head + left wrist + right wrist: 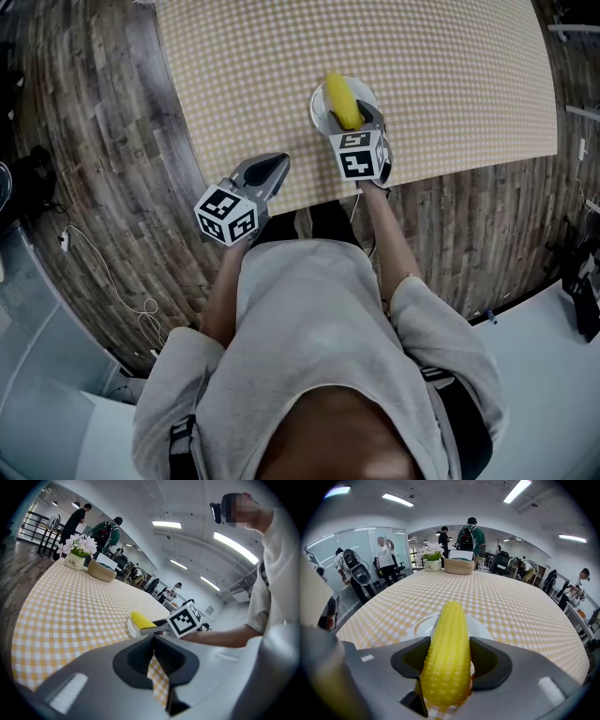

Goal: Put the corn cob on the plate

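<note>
Right gripper [449,663] around corn cob [449,630]

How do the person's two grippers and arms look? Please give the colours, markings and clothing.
The left gripper and right gripper are both smooth grey plastic shells with dark ribbed pads inside the jaws. Each carries a white cube with black square markers. The person wears a loose light grey top with sleeves ending near the elbows, and dark straps.

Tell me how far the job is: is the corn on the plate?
Done: the right gripper is shut on the corn cob. In hand: the cob is over the white plate; whether it touches, I cannot tell. Left: set it down and open the jaws. The left gripper is shut, empty.
</note>
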A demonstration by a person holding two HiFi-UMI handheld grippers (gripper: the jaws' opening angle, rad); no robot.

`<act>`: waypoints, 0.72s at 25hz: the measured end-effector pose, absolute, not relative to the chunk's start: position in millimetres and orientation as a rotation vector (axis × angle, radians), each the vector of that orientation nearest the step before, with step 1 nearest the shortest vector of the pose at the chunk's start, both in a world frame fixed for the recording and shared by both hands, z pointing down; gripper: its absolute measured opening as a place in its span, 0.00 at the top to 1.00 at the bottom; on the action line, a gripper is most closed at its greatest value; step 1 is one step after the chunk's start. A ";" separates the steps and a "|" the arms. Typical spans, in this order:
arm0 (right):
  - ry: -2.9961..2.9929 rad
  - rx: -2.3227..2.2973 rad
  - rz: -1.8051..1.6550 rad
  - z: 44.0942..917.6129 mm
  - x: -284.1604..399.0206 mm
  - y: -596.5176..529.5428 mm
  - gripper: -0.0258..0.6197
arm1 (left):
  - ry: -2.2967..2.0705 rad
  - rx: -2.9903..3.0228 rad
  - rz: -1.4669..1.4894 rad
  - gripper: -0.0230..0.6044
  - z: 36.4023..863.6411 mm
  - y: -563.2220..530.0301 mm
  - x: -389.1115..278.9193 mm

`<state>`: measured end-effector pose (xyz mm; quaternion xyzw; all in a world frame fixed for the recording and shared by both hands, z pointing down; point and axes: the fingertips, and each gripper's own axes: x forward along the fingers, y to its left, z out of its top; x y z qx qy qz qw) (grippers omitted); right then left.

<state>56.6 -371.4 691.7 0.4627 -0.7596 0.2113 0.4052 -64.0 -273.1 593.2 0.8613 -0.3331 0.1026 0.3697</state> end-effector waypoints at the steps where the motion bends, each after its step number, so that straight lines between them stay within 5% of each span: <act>1: -1.912 1.167 0.529 691.7 57.1 -371.3 0.55 | -0.855 2.211 0.263 0.95 592.9 -273.5 -63.7; 18: -1.964 1.201 0.519 674.1 61.0 -367.6 0.52 | -0.828 2.244 0.264 0.95 583.7 -272.7 -56.2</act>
